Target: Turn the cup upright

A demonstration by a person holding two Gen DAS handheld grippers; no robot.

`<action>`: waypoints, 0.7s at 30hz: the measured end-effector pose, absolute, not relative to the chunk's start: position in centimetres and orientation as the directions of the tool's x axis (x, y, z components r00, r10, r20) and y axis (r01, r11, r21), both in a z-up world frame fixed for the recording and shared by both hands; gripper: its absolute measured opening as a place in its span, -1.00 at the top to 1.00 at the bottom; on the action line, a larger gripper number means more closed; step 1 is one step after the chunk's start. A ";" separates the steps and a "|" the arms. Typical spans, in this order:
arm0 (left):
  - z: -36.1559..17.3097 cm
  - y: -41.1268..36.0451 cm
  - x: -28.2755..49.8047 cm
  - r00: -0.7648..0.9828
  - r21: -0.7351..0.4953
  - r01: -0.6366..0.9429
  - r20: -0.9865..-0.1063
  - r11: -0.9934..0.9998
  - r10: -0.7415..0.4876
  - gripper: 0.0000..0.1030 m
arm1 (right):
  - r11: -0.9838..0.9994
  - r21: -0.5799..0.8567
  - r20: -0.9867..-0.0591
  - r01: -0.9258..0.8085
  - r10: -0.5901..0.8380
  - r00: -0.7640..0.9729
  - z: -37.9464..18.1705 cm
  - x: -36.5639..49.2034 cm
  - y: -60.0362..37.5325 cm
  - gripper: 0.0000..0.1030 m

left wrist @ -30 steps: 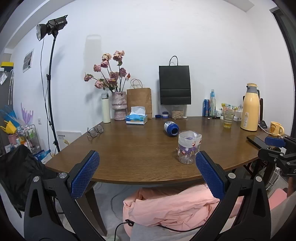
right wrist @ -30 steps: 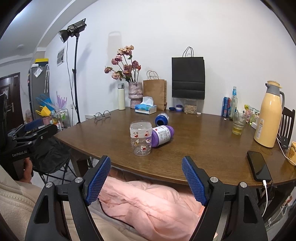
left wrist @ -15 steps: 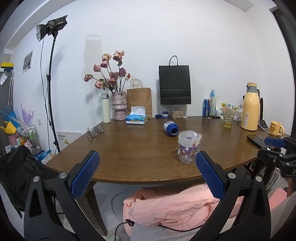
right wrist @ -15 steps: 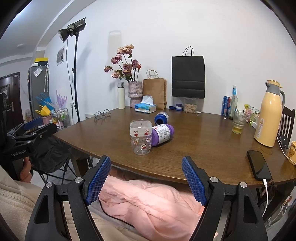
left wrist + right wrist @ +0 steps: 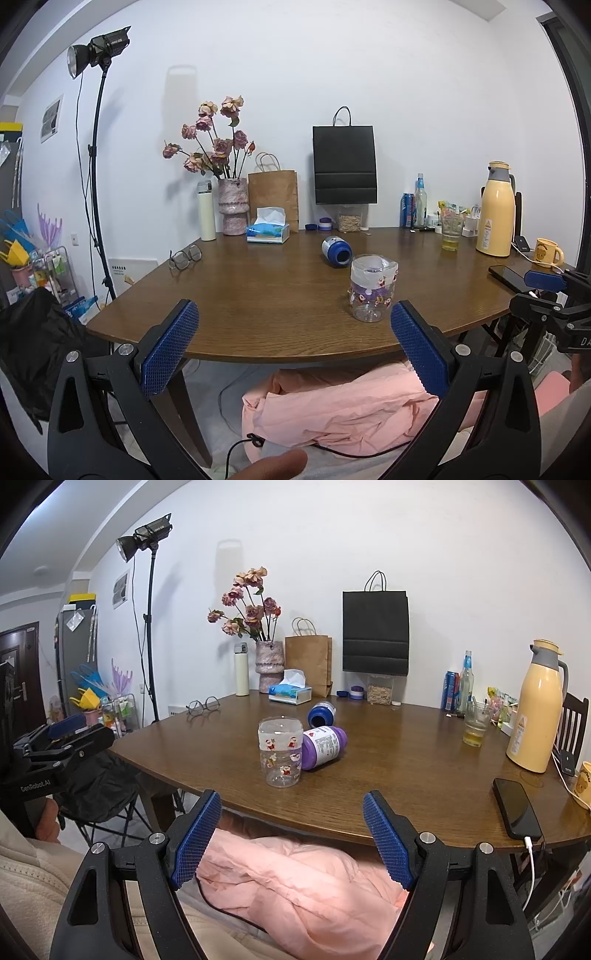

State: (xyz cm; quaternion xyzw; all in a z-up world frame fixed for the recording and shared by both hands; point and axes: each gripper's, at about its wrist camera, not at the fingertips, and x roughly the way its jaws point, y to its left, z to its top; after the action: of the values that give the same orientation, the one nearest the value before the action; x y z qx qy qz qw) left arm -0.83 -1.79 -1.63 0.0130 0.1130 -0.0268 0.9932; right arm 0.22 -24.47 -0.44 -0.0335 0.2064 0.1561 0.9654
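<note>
A clear plastic cup point(image 5: 372, 287) with cartoon prints stands on the brown table point(image 5: 258, 295) near its front edge; in the right wrist view it point(image 5: 281, 751) stands with its wide end up. A purple bottle point(image 5: 324, 746) lies on its side touching it. A blue bottle point(image 5: 336, 251) lies behind. My left gripper point(image 5: 291, 341) is open and empty, in front of the table edge, left of the cup. My right gripper point(image 5: 291, 836) is open and empty, in front of the table edge, with the cup just beyond it.
A black phone point(image 5: 517, 812) on a cable lies at the right front. A yellow thermos point(image 5: 535, 709), a glass of drink point(image 5: 476, 723), glasses point(image 5: 184, 254), a tissue box point(image 5: 267, 229), a flower vase point(image 5: 231, 203) and paper bags point(image 5: 345, 170) stand around. Pink cloth point(image 5: 303, 878) lies below the table edge.
</note>
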 end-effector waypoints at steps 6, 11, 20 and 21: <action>-1.7 -1.7 -0.9 0.973 0.019 0.053 -0.224 0.998 -0.047 -1.00 | 0.949 -0.001 -0.413 -0.316 0.288 0.864 -0.4 0.3 -24.5 -0.63; -1.7 -1.6 -0.9 0.974 0.019 0.052 -0.223 0.998 -0.047 -1.00 | 0.949 -0.003 -0.413 -0.316 0.286 0.864 -0.4 0.3 -24.4 -0.63; -1.7 -1.6 -0.9 0.974 0.019 0.053 -0.223 0.998 -0.047 -1.00 | 0.948 -0.001 -0.414 -0.319 0.290 0.863 -0.4 0.3 -24.5 -0.63; -1.7 -1.6 -0.9 0.974 0.020 0.052 -0.223 0.998 -0.047 -1.00 | 0.947 0.000 -0.414 -0.320 0.291 0.862 -0.5 0.3 -24.5 -0.63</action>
State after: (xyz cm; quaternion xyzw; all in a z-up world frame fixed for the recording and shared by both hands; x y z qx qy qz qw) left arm -0.92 -1.60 -1.70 0.0131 0.1120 -0.0249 0.9933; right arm 0.32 -24.49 -0.49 -0.0344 0.2092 0.1585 0.9643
